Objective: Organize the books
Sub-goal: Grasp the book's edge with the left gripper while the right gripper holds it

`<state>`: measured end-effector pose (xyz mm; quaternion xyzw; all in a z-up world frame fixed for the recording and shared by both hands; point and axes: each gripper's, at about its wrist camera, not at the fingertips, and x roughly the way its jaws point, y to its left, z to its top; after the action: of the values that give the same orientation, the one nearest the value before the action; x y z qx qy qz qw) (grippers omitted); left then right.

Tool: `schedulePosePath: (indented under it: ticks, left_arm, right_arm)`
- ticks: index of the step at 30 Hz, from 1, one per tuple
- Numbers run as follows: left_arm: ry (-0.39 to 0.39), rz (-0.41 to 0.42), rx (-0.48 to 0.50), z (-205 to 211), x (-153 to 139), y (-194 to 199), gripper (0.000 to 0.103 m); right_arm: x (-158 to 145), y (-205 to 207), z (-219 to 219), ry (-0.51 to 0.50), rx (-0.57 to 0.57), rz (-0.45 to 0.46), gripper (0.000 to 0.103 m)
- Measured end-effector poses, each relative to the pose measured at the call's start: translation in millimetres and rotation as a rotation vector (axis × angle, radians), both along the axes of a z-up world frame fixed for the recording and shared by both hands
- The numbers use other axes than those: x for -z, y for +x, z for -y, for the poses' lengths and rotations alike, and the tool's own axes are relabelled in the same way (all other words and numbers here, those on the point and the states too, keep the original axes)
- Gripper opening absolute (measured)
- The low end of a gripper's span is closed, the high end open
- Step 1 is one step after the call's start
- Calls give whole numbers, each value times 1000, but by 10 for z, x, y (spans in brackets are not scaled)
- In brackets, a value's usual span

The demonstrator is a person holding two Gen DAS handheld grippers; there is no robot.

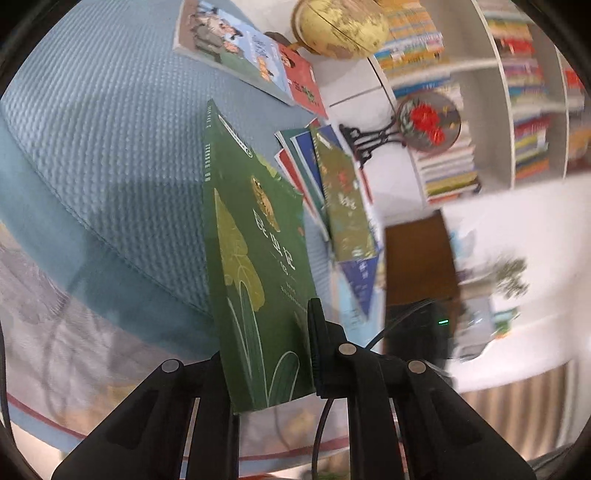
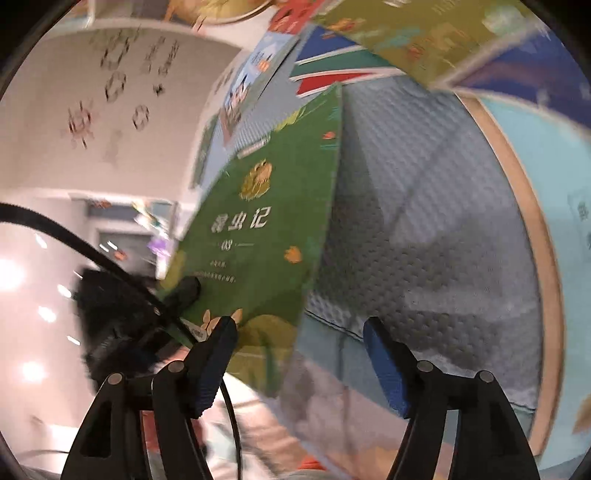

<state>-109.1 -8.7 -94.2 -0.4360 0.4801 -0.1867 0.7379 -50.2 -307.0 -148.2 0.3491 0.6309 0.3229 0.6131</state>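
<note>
1. Two claws are at work on one green book (image 1: 255,258), which stands on edge above the blue quilted bed (image 1: 92,147). Your left claw (image 1: 273,354) is clamped tight on its lower corner, one finger on the cover and the other behind it.
2. Your right claw (image 2: 299,332) stands wide apart. Its left pad overlaps the book's bottom edge in the right wrist view, but nothing is pinched; whether it touches, I cannot tell.
3. Judged from this, you are midway through a hand-over: the left has the book, the right is letting go or clear of it.
4. Next move, as I read it: carry the book with the left alone to the fanned pile of books (image 1: 325,177) lying just beyond it on the bed, and lay it square on top. Keep the grip firm; a corner hold lets a tall book swing.
5. Only the left wrist view shows the pile's whole spread, the two picture books (image 1: 251,55) further off, the globe (image 1: 340,26) and the bookshelves (image 1: 517,92).
6. Only the right wrist view shows the cover (image 2: 266,210) face-on, the left claw's finger (image 2: 186,290) pressing on it, and the open gap between the right pads.
</note>
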Motion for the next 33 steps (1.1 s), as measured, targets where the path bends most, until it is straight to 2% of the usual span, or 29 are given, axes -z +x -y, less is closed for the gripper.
schedulePosePath:
  ticks: [2, 4, 6, 9, 11, 15, 18, 20, 24, 27, 31, 33]
  left_arm:
    - [-25, -16, -12, -12, 41, -3, 11]
    - [-44, -32, -16, -3, 87, 6, 11]
    - [-47, -47, -16, 26, 137, 12, 11]
    - [21, -60, -14, 43, 137, 1, 11]
    - [103, -64, -4, 65, 97, -13, 12]
    - [241, -46, 20, 171, -6, -2, 12]
    - [401, 6, 48, 311, -189, 18, 12]
    - [462, 34, 71, 355, -287, 24, 12]
    - [420, 50, 77, 275, -390, 47, 12]
    - [439, 86, 89, 258, -508, 15, 12]
    - [424, 137, 90, 66, -688, 42, 12]
    - [412, 160, 75, -101, -751, 86, 12]
  right_arm:
    - [128, 11, 11, 106, 38, -74, 69]
    - [197, 23, -22, 185, 70, -107, 63]
    - [179, 31, -107, 189, 61, -98, 39]
    - [-25, -9, -241, 42, 16, 23, 30]
    - [-195, -49, -331, -51, -23, 120, 28]
    - [-587, -173, -648, -275, -141, 369, 26]
    - [-747, -264, -820, -375, -214, 500, 26]
    - [-821, -316, -883, -399, -228, 552, 26]
    - [-1018, -426, -927, -467, -242, 682, 26]
    - [-1182, -491, -1031, -523, -260, 771, 25]
    - [-1392, -500, -1156, -517, -248, 822, 26]
    - [-1519, -427, -1350, -513, -246, 851, 26]
